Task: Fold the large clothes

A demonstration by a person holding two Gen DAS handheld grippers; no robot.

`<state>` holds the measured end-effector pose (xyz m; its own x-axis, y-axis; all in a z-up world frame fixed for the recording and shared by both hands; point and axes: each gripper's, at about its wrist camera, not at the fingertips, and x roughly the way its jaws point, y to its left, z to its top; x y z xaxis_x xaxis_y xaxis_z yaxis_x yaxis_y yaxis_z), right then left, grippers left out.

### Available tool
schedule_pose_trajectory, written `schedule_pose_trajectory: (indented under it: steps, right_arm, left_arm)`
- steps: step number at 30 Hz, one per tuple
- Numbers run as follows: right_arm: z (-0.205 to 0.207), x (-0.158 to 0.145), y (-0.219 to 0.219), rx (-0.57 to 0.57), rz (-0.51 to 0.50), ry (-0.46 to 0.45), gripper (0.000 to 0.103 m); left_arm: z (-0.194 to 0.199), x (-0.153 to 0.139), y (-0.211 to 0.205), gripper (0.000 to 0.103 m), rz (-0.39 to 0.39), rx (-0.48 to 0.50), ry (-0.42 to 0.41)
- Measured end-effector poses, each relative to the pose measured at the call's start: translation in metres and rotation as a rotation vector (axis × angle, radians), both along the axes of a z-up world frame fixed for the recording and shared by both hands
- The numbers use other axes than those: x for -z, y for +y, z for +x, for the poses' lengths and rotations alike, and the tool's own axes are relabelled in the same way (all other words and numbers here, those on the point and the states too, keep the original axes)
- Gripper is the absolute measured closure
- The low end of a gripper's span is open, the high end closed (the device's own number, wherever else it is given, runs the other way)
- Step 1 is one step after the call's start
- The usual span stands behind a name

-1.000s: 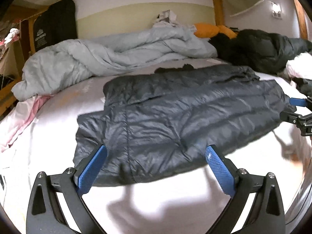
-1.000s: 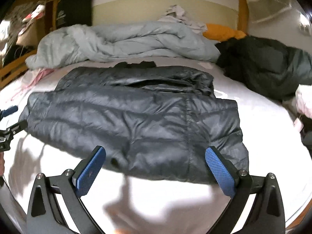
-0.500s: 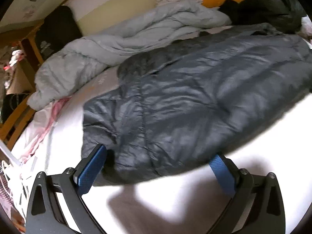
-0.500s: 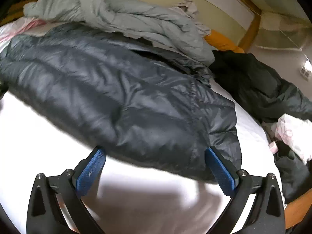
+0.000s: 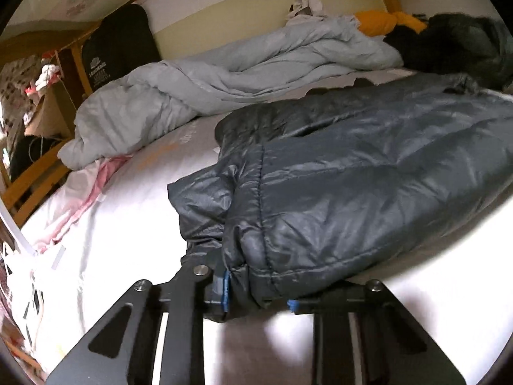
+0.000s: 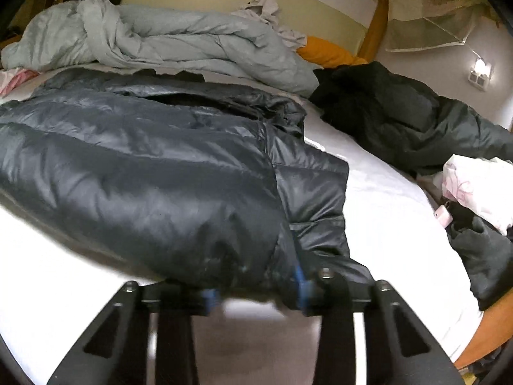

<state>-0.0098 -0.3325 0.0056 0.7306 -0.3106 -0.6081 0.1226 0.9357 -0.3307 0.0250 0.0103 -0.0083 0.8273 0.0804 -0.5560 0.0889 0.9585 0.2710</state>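
- The jacket (image 5: 368, 176), a dark grey puffer, lies spread flat across the white bed (image 5: 134, 211), hem edge toward the cameras.
- The left gripper (image 5: 258, 292) has just been closing, and now its blue pads are pinched on the near hem at the jacket's left corner. Fabric bunches up between the jaws, so it's got a proper grip.
- Same story for the right gripper (image 6: 255, 287): jaws just closed in, and they're clamped on the hem at the jacket's right corner, with padding bulging over the pads.
- Both sit narrow but not fully shut, since the puffy cloth fills the gap.
- Behind the jacket there's a crumpled pale duvet (image 5: 224, 77) along the headboard side, touching or nearly touching the jacket's far edge.
- An orange pillow (image 6: 327, 53) peeks out past the duvet.
- A black coat (image 6: 410, 118) is heaped on the right side of the bed, near the jacket but apart from it.
- Pink cloth (image 5: 93, 189) hangs off the bed's left edge.
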Motion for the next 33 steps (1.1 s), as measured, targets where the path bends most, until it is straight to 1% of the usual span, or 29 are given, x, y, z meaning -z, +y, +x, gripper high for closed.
schedule_pose_trajectory:
  steps: [5,7,9,10,12,13,15,17,20,21,22,23,25,26,27,28,30,33]
  right_arm:
    - [-0.035,-0.016,-0.009,-0.022,0.085,-0.03,0.071]
    - [-0.045,-0.015,-0.008,-0.027,0.088,-0.034,0.071]
    - [-0.051,-0.011,-0.006,-0.027,0.07,-0.029,0.071]
    - [-0.051,-0.01,-0.006,-0.026,0.069,-0.025,0.071]
    - [-0.052,-0.012,-0.008,-0.024,0.079,-0.03,0.071]
    - [-0.053,-0.013,-0.008,-0.024,0.088,-0.034,0.071]
    - [-0.054,-0.015,-0.011,-0.02,0.096,-0.038,0.071]
    - [-0.054,-0.016,-0.012,-0.015,0.096,-0.043,0.07]
    - [-0.053,-0.018,-0.012,-0.013,0.098,-0.046,0.068]
    - [-0.053,-0.018,-0.012,-0.01,0.094,-0.041,0.066]
    - [-0.054,-0.018,-0.011,-0.004,0.085,-0.036,0.06]
    - [-0.055,-0.02,-0.01,0.004,0.073,-0.039,0.056]
    - [-0.06,-0.026,-0.009,0.008,0.058,-0.065,0.043]
    - [-0.062,-0.03,-0.01,0.009,0.062,-0.076,0.039]
    - [-0.063,-0.033,-0.012,0.015,0.072,-0.085,0.033]
    - [-0.064,-0.036,-0.014,0.018,0.085,-0.092,0.03]
    - [-0.064,-0.038,-0.02,0.017,0.114,-0.094,0.029]
    - [-0.061,-0.039,-0.022,0.017,0.125,-0.087,0.029]
  left_arm:
    - [-0.023,-0.017,0.01,0.078,-0.089,0.023,0.012]
    - [-0.031,-0.018,0.012,0.076,-0.101,0.02,0.012]
    - [-0.034,-0.015,0.011,0.069,-0.094,0.013,0.014]
    - [-0.034,-0.015,0.011,0.067,-0.088,0.01,0.015]
    - [-0.033,-0.015,0.013,0.06,-0.078,-0.002,0.004]
    - [-0.033,-0.016,0.014,0.058,-0.079,-0.006,-0.006]
    - [-0.033,-0.021,0.017,0.048,-0.094,-0.014,-0.029]
    - [-0.033,-0.024,0.021,0.041,-0.107,-0.027,-0.047]
    - [-0.033,-0.025,0.024,0.038,-0.12,-0.033,-0.052]
    - [-0.033,-0.025,0.025,0.037,-0.12,-0.036,-0.051]
    - [-0.033,-0.025,0.025,0.036,-0.118,-0.039,-0.051]
    - [-0.033,-0.025,0.025,0.035,-0.116,-0.041,-0.05]
    - [-0.032,-0.027,0.025,0.033,-0.113,-0.042,-0.05]
    - [-0.033,-0.029,0.026,0.03,-0.114,-0.043,-0.053]
    - [-0.033,-0.031,0.027,0.026,-0.118,-0.046,-0.056]
    - [-0.033,-0.032,0.029,0.024,-0.127,-0.051,-0.06]
    - [-0.032,-0.036,0.035,0.02,-0.162,-0.058,-0.062]
    - [-0.029,-0.037,0.04,0.019,-0.199,-0.057,-0.048]
